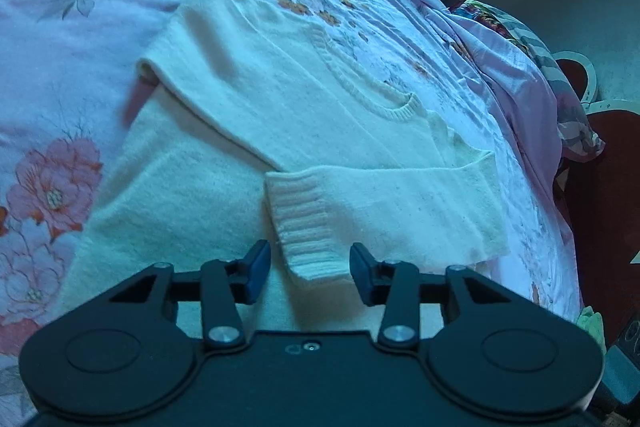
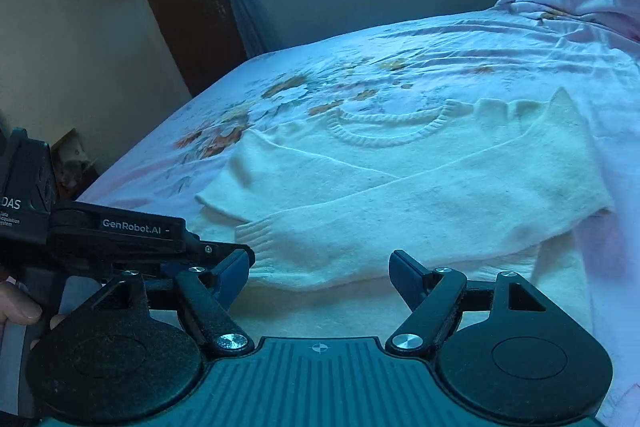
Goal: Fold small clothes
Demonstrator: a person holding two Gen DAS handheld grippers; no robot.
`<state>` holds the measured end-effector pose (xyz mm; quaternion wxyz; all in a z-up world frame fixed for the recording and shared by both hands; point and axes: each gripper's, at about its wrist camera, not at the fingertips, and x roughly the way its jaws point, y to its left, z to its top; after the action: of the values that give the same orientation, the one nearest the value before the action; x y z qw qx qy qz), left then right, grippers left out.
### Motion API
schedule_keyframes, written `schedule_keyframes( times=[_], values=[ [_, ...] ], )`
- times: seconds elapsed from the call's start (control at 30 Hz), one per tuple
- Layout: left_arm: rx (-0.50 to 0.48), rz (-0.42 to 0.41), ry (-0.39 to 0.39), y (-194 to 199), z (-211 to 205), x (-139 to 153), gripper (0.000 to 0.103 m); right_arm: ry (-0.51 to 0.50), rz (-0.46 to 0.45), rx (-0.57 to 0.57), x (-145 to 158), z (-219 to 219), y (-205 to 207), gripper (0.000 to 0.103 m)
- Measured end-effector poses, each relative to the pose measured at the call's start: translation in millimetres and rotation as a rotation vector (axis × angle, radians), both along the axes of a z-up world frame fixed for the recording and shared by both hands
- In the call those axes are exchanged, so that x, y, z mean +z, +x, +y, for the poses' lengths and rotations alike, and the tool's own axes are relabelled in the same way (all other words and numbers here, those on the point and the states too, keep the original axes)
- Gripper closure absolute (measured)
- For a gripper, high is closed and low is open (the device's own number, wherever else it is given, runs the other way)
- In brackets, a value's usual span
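clearly the left gripper (image 1: 310,273) has its jaws apart at a middling width, straddling the ribbed cuff (image 1: 306,227) of the sleeve folded across the white sweater (image 1: 248,99); whether a pad touches the knit i cannot tell, and nothing is clamped; the right gripper (image 2: 320,273) stands wider open, empty, its tips just short of the same sleeve's lower edge, with the left gripper (image 2: 132,231) beside it; the sweater (image 2: 400,187) lies flat on the floral bedsheet (image 1: 60,27), neckline (image 2: 384,127) away from the tools, both sleeves already crossed over the chest; my judgement is that the next fold takes the hem up toward the collar; to do it well, pinch both layers at the hem corners, lift evenly, and lay it down without dragging the sleeves askew.
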<state>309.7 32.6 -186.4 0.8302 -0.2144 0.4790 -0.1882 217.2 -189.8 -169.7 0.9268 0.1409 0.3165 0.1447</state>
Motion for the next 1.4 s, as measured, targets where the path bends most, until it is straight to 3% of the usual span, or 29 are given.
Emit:
schedule_keyframes(
  times=[0.07,0.13,0.2,0.3,0.47,0.57,0.73,0.83,1.03,1.17,1.27,1.4],
  values=[
    [0.005,0.014,-0.037,3,-3,-8,0.072,-0.001,0.005,-0.015,-2,-6,-4,0.026],
    [0.012,0.024,-0.065,8,-7,-15,0.087,0.010,0.009,-0.036,-3,-13,-13,0.026],
    [0.031,0.028,-0.080,11,-10,-20,0.095,0.012,0.009,-0.058,-3,-18,-17,0.026],
    [0.074,-0.032,-0.068,10,-14,-9,0.098,0.011,0.012,-0.091,-3,-26,-18,0.026],
    [0.158,-0.191,-0.114,4,5,37,0.098,0.005,0.002,-0.135,-2,-36,-15,0.026],
    [0.206,-0.271,-0.089,-2,27,56,0.098,0.012,0.000,-0.149,-1,-39,-12,0.026],
    [0.192,-0.151,0.021,-1,37,15,0.098,0.005,0.015,-0.152,-7,-33,-4,0.026],
    [0.196,-0.098,0.030,-5,42,-6,0.098,-0.017,0.023,-0.160,-9,-32,3,0.026],
    [0.205,-0.151,0.033,-11,46,5,0.098,-0.081,0.003,-0.202,-1,-40,34,0.026],
    [0.207,-0.125,0.071,-8,44,-5,0.098,-0.110,0.030,-0.222,-7,-43,56,0.026],
    [0.200,-0.174,0.159,-12,39,4,0.082,-0.143,0.066,-0.225,-16,-45,64,0.026],
    [0.221,-0.158,0.163,-15,53,10,0.082,-0.177,0.111,-0.229,-26,-51,68,0.027]
  ],
)
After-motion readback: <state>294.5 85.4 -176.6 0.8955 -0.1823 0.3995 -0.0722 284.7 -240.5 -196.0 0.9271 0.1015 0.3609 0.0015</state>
